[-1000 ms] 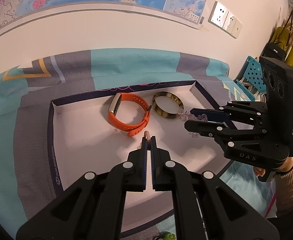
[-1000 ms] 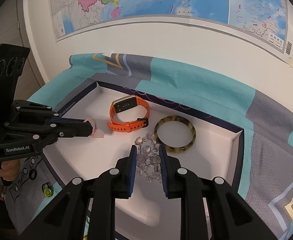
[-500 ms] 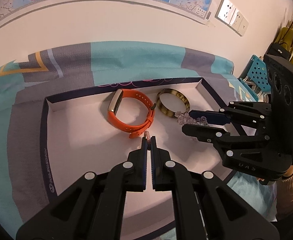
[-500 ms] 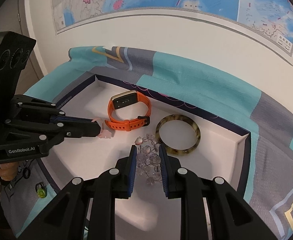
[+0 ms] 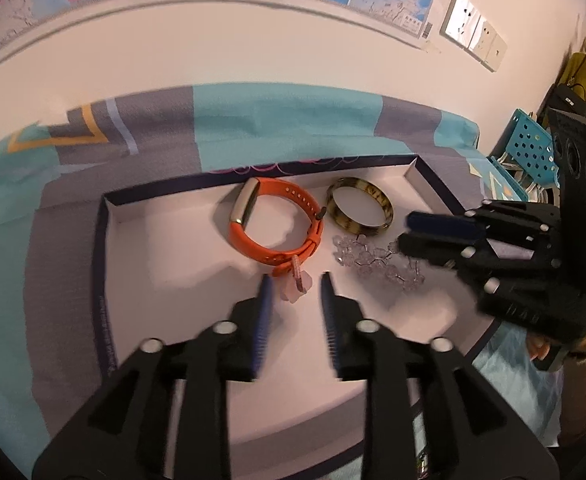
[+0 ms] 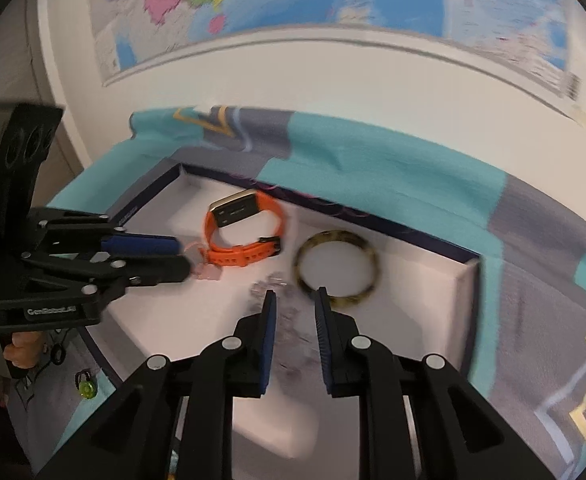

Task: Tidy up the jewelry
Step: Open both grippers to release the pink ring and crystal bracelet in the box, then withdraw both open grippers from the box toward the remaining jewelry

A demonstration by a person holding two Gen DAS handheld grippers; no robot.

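Note:
A white tray [image 5: 101, 280] holds an orange watch band [image 5: 253, 242], a tortoiseshell bangle [image 5: 353, 230] and a small pink charm [image 5: 295, 286]. The charm lies on the tray floor against the band's buckle. My left gripper [image 5: 296, 280] straddles the charm; its jaws are opening and the pads stand clear of it. My right gripper [image 6: 296, 294] is shut on a clear bead bracelet [image 5: 373, 260], whose loose beads trail onto the tray below the bangle. The right wrist view shows the left gripper [image 6: 183, 258] beside the orange band [image 6: 245, 258], with the bangle [image 6: 375, 268] to the right.
The tray sits on a teal and grey cloth [image 5: 293, 120] against a white wall with a map. A green ring [image 6: 87, 388] and a black ring [image 6: 57, 354] lie on the cloth left of the tray. A blue perforated basket [image 5: 529, 148] stands at the right.
My left jaws were shut on the pink charm and have parted; the charm now rests on the tray by the orange band. The right gripper keeps the beads, which now sag onto the tray.

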